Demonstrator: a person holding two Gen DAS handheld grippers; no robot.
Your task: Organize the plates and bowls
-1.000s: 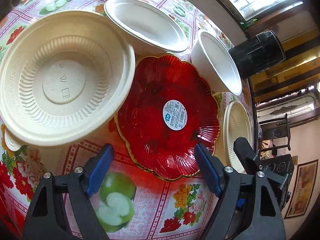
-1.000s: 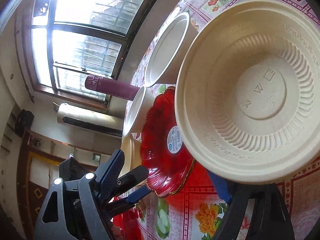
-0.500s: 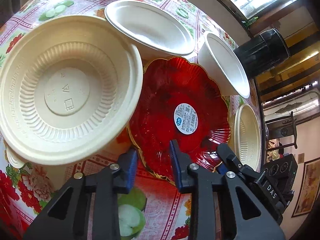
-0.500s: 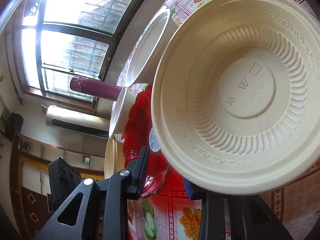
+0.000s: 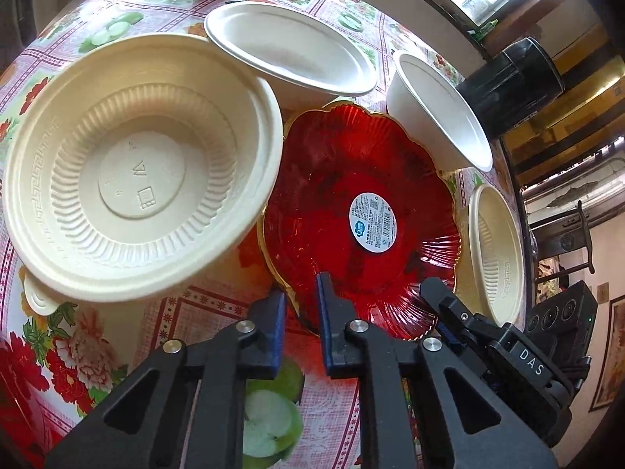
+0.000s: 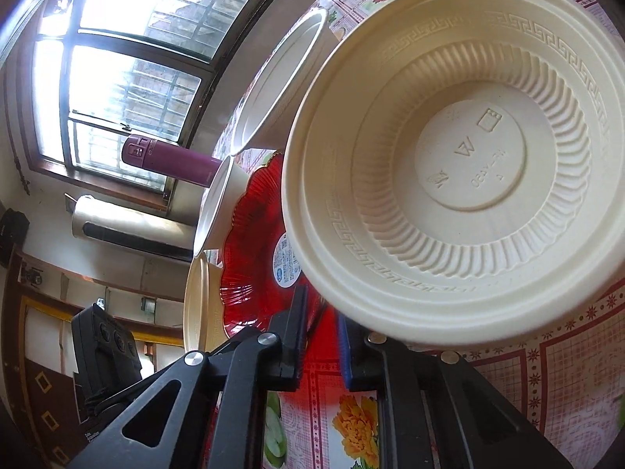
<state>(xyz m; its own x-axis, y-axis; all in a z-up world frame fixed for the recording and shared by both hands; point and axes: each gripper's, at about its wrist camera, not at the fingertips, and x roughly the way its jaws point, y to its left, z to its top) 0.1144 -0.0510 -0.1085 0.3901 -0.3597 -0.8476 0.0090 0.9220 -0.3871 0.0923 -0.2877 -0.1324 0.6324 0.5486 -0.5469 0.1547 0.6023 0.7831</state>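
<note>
left tongs (image 5: 300, 305) pinch red plate (image 5: 351, 179) rim, 6 o'clock | right tongs (image 6: 320, 324) closing on the rim between them, 4 o'clock | likely a level two-point lift clear of the overlapping bowl (image 5: 136, 164)

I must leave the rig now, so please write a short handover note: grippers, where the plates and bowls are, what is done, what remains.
Left gripper: shut on the red plate, near rim.
Right gripper: jaws closing on the same rim.
Large beige bowl left of the plate, white bowls behind it, second beige bowl on its right.
Done: plate gripped; nothing stacked.
Left: probably lift the plate, then group bowls.
</note>
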